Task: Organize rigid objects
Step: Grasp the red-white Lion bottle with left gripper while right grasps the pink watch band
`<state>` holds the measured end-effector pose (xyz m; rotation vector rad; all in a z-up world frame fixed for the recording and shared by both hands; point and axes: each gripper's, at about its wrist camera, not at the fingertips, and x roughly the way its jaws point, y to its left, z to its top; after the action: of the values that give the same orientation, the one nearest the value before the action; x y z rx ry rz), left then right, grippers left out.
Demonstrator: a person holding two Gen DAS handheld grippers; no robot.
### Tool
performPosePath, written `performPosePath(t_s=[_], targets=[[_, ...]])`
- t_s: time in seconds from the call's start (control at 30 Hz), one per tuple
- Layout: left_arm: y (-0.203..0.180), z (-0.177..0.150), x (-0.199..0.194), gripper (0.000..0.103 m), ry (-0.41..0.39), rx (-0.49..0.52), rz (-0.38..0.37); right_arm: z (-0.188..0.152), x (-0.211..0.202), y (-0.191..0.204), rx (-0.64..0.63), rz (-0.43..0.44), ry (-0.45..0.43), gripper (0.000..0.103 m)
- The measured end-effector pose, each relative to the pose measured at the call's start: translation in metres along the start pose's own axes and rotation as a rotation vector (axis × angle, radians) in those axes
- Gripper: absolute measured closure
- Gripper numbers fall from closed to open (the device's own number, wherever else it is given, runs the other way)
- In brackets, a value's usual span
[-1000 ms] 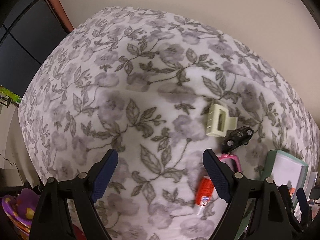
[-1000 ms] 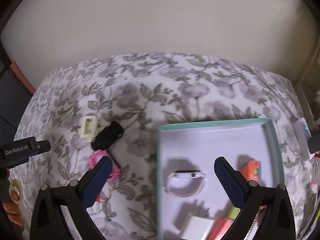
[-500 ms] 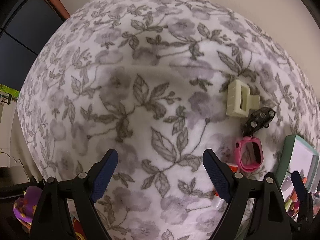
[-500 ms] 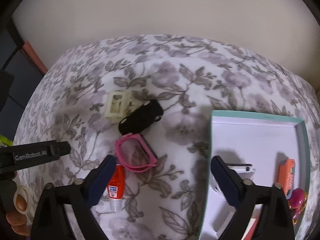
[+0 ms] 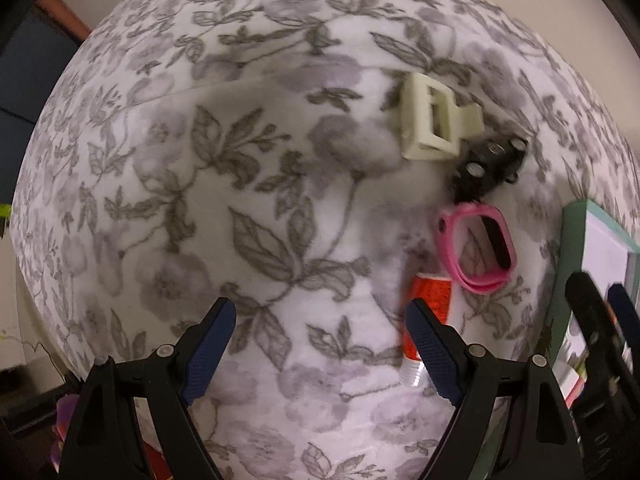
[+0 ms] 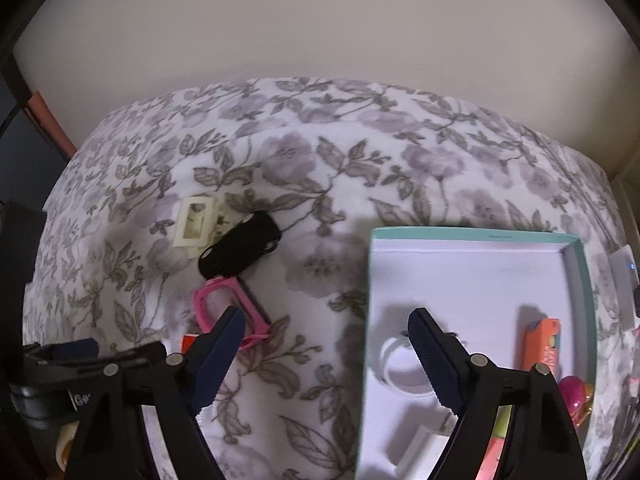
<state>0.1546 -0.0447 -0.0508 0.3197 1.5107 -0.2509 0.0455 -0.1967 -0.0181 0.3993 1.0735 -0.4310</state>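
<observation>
Both grippers hover released over the floral cloth (image 5: 248, 208).
Left gripper (image 5: 320, 344): glue tube (image 5: 430, 304) touches its right finger; right gripper (image 6: 326, 342) straddles the teal box's (image 6: 472, 235) left wall.

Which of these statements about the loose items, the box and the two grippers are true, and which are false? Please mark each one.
1. The left gripper holds the glue tube. False: it is open and holds nothing.
2. The toy car lies between the clip and the pink band. True.
3. The box is empty. False: a white ring and an orange item lie inside.
4. The right gripper is open. True.
5. The pink band lies in the box. False: it lies on the floral cloth.
</observation>
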Motion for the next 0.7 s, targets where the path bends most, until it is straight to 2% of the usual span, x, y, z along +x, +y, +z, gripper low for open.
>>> performPosePath(t_s=[0.13,0.23,0.7], targets=[[-0.019,-0.008,0.002,0.016,0.009,0.050,-0.029,0.001,0.000,-0.007,0.028,0.005,-0.001,0.021],[-0.032,-0.012,0.004,0.018,0.014,0.083,-0.023,0.001,0.001,-0.011,0.040,0.008,0.003,0.021],[-0.075,-0.021,0.017,0.051,0.040,0.134,-0.050,0.001,0.001,-0.012,0.047,0.010,0.002,0.023]])
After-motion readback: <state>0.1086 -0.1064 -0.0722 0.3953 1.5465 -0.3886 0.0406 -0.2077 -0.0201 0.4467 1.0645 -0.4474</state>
